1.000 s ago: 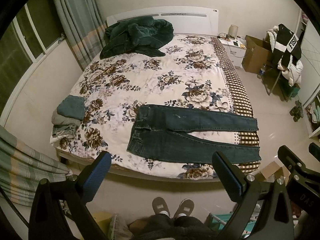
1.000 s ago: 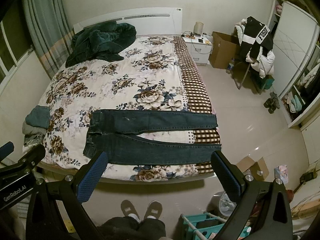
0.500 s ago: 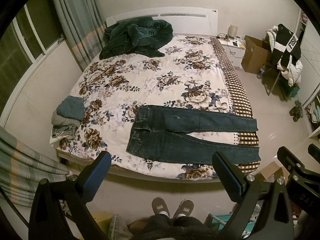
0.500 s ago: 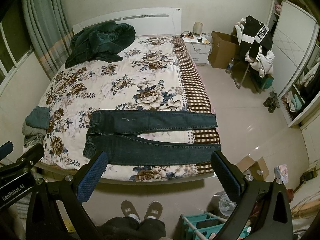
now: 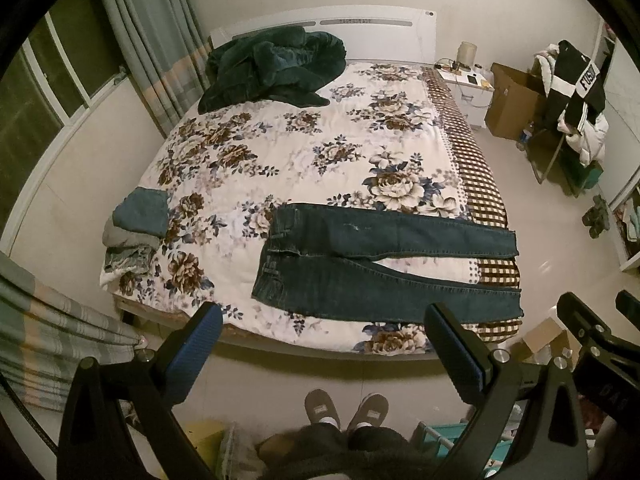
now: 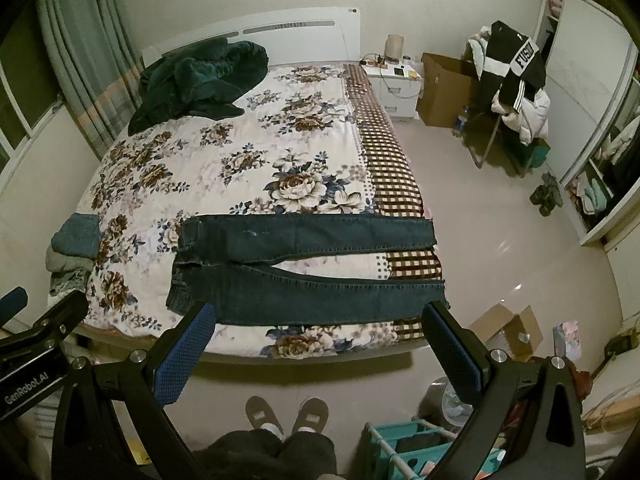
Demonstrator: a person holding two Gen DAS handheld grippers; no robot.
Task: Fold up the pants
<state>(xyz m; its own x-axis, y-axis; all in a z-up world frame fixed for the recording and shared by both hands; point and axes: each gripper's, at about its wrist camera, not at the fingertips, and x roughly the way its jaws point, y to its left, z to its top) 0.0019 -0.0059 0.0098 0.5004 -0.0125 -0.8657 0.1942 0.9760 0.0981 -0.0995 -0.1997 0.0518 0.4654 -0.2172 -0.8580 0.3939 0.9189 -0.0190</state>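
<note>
On the floral bed (image 5: 320, 152), unfolded jeans (image 5: 384, 272); left gripper (image 5: 324, 350) and right gripper (image 6: 320, 344) above, jaws spread, empty.

The pants (image 5: 372, 264) are dark matt denim cloth, lying on a bed (image 5: 312, 160) covered in soft quilted floral cloth. The left gripper (image 5: 324, 348) and right gripper (image 6: 320, 344) have matt black plastic jaws with blue dimpled pads (image 6: 184, 360). The floor (image 6: 500, 240) is glossy tile.
</note>
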